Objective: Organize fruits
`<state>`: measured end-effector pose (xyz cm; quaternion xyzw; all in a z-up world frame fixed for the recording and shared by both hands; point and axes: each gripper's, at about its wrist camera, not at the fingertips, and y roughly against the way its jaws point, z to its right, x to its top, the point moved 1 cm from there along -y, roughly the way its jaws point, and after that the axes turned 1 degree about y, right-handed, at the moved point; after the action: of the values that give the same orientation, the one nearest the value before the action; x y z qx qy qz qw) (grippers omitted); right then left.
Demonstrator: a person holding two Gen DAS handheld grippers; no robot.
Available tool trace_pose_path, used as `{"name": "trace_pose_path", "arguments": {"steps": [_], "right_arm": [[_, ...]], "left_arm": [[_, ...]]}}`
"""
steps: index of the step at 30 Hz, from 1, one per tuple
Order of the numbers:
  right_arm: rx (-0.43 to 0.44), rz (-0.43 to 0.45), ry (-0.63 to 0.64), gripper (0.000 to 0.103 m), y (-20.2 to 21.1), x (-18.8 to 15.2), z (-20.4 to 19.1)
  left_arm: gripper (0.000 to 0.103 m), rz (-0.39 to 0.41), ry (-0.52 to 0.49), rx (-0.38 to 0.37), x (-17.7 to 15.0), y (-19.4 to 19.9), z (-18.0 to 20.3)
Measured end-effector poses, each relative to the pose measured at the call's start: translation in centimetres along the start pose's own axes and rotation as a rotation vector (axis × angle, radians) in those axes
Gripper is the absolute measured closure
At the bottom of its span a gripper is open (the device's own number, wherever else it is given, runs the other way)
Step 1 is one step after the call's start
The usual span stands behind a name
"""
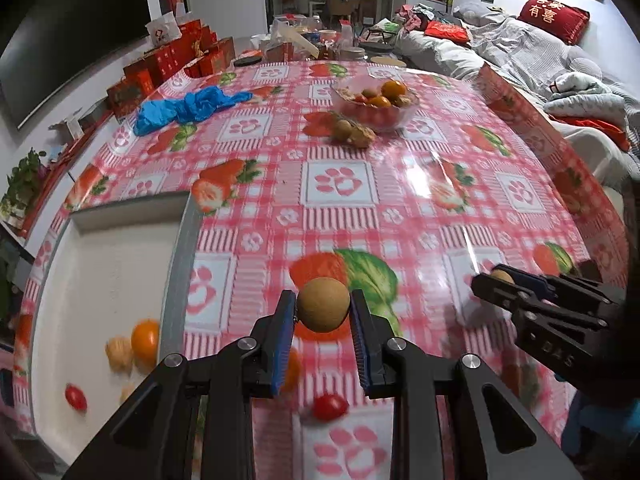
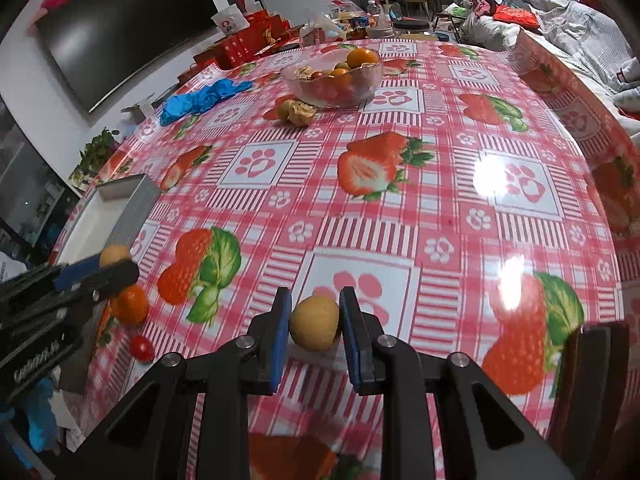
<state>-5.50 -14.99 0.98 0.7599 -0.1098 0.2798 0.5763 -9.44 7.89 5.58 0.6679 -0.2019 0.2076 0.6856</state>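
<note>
My left gripper is shut on a round brown longan, held just above the tablecloth. My right gripper is shut on a second tan longan. Each view also shows the other gripper from the side: the right gripper at the right edge and the left gripper at the left edge, each with its fruit. A white tray at the left holds an orange, a pale walnut-like fruit and a cherry tomato. A glass bowl of mixed fruit stands at the far side.
A loose orange and a cherry tomato lie on the cloth beside the tray. Two small fruits sit in front of the bowl. Blue gloves lie far left. Red boxes and jars crowd the table's far edge.
</note>
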Motion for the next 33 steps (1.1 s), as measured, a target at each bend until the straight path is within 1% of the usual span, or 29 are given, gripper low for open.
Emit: {"name": "trace_pose_path", "arguments": {"steps": [3, 5, 7, 11, 16, 18, 22, 29, 33], "right_arm": [[-0.005, -0.006, 0.002, 0.076, 0.4, -1.0, -0.2], [-0.010, -0.010, 0.002, 0.076, 0.5, -1.7, -0.4], [-0.018, -0.010, 0.007, 0.076, 0.7, -2.2, -0.7], [-0.051, 0.014, 0.032, 0.076, 1.1, -3.3, -1.2], [-0.095, 0.055, 0.076, 0.076, 1.2, -4.3, -2.3], [-0.110, 0.065, 0.099, 0.076, 1.1, -4.6, -2.6], [-0.107, 0.075, 0.094, 0.076, 1.1, -4.8, -2.6], [-0.107, 0.076, 0.094, 0.076, 1.1, -4.9, -2.6], [-0.106, 0.076, 0.094, 0.076, 1.1, -4.9, -2.6]], "left_arm": [[0.074, -0.001, -0.018, -0.016, -1.9, 1.1, 0.8], [0.074, 0.006, -0.046, -0.009, -3.6, 1.8, 1.3], [0.074, 0.007, -0.054, -0.003, -4.9, 2.3, 1.4], [0.074, -0.004, -0.019, 0.017, -7.4, 2.6, 0.3], [0.074, -0.043, 0.054, 0.068, -9.5, 1.5, -1.9], [0.074, -0.048, 0.074, 0.071, -10.1, 1.1, -2.5], [0.074, -0.018, 0.069, 0.091, -10.6, 1.3, -2.3], [0.074, -0.015, 0.083, 0.074, -10.8, 1.4, -2.4], [0.074, -0.013, 0.082, 0.076, -10.8, 1.5, -2.4]]}}
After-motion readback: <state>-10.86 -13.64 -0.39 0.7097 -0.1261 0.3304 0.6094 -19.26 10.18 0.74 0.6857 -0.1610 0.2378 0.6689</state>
